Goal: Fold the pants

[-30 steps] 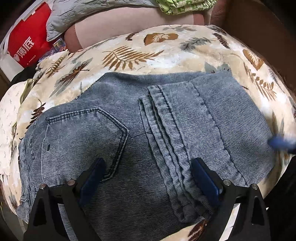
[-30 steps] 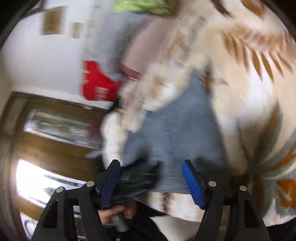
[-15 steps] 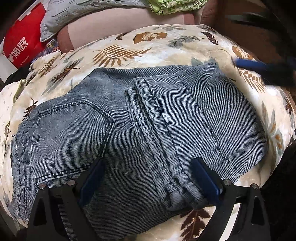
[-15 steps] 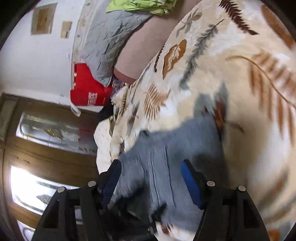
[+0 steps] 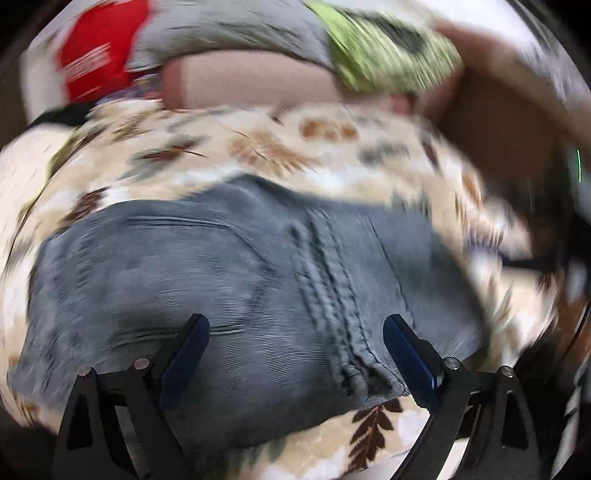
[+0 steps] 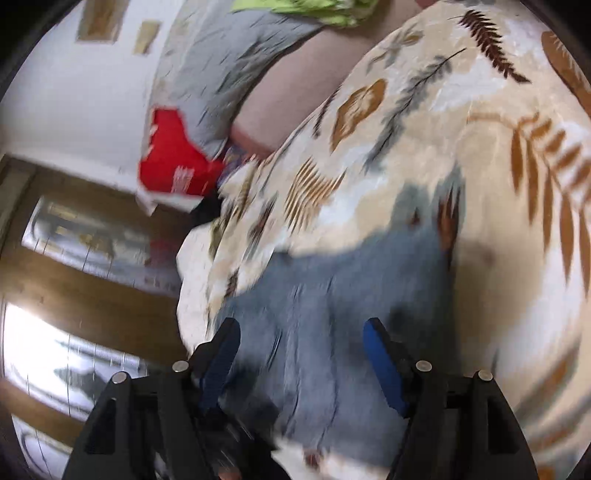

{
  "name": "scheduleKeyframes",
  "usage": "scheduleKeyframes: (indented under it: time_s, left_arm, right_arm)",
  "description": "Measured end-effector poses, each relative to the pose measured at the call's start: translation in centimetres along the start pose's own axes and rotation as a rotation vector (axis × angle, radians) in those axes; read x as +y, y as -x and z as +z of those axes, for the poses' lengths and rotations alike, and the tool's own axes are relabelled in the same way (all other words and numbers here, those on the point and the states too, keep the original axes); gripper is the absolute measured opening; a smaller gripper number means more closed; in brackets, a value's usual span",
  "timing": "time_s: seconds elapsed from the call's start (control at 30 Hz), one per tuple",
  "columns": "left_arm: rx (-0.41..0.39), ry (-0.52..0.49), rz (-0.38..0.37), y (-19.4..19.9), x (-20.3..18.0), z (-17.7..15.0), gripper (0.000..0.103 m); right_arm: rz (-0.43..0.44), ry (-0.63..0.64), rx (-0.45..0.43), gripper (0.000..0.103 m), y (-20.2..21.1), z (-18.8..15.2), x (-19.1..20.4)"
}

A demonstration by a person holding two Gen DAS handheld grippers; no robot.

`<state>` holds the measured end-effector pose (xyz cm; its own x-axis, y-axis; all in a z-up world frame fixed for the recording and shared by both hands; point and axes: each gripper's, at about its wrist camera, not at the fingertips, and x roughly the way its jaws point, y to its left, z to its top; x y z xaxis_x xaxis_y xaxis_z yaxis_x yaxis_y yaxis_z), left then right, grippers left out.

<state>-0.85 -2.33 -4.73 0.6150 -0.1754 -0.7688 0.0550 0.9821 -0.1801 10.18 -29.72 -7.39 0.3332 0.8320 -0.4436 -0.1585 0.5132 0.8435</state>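
Observation:
Folded grey-blue jeans (image 5: 236,280) lie on a cream blanket with a leaf print (image 5: 258,147). A back pocket shows on the left and stacked leg hems in the middle. My left gripper (image 5: 295,347) is open, its jaws wide apart, empty, hovering over the near edge of the jeans. In the right wrist view the jeans (image 6: 332,306) lie below my right gripper (image 6: 301,350), which is open and empty above them. Both views are motion-blurred.
Behind the blanket lie a pink bolster (image 5: 251,85), a grey quilted pillow (image 5: 221,29), a green cloth (image 5: 388,51) and a red bag (image 5: 92,55). A wooden door with glass panels (image 6: 74,288) stands left of the bed.
My left gripper has pulled back and tilted up, so the jeans sit lower in view. My right gripper has shifted over the jeans' side. Both stay open.

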Motion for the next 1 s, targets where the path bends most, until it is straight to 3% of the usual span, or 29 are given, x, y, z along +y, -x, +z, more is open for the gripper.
scheduleKeyframes:
  time_s: [0.07, 0.13, 0.23, 0.33, 0.4, 0.5, 0.53, 0.63, 0.67, 0.73, 0.83, 1.0]
  left_arm:
    - [-0.045, 0.130, -0.009, 2.3, 3.2, -0.4, 0.095]
    - [-0.065, 0.274, 0.008, 4.1, 6.7, -1.1, 0.095]
    - [-0.103, 0.452, 0.091, 6.6, 11.7, -2.9, 0.095]
    - [-0.093, 0.548, 0.172, 7.5, 14.8, -4.3, 0.095]
    - [-0.080, 0.555, 0.229, 7.4, 15.4, -4.5, 0.095]
    - [-0.079, 0.511, 0.252, 7.3, 14.8, -4.2, 0.095]
    - [-0.077, 0.495, 0.257, 7.2, 14.4, -4.1, 0.095]
    - [-0.068, 0.460, 0.258, 6.8, 13.8, -3.7, 0.095]
    - [-0.060, 0.451, 0.249, 6.7, 13.7, -3.7, 0.095]
    - [-0.055, 0.440, 0.244, 6.4, 13.7, -3.5, 0.095]
    - [-0.050, 0.429, 0.236, 6.3, 13.6, -3.5, 0.095]
    - [-0.037, 0.442, 0.229, 6.0, 14.0, -3.9, 0.095]
  right_arm:
    - [-0.037, 0.014, 0.050, 0.086, -1.2, -2.0, -1.2]
    - [-0.186, 0.003, 0.101, 0.083, -2.8, -3.1, -3.1]
    - [-0.170, 0.036, 0.052, 0.083, -2.1, -3.0, -1.2]
    - [-0.154, 0.132, 0.023, 0.083, -1.5, -3.2, 2.4]
    - [-0.091, 0.183, 0.042, 0.083, -1.8, -3.9, 5.3]
    - [0.013, 0.214, 0.088, 0.083, -3.0, -5.5, 6.6]
    - [0.008, 0.196, 0.105, 0.084, -3.9, -6.1, 5.9]
    - [-0.113, 0.079, 0.235, 0.085, -8.3, -7.5, 1.5]
    - [-0.088, 0.080, 0.180, 0.084, -7.7, -7.5, 1.5]
    - [-0.110, 0.045, 0.203, 0.084, -7.1, -6.8, 2.2]
    - [-0.146, 0.108, 0.160, 0.084, -5.8, -6.0, 4.6]
    - [-0.068, 0.160, 0.188, 0.084, -7.3, -6.7, 7.1]
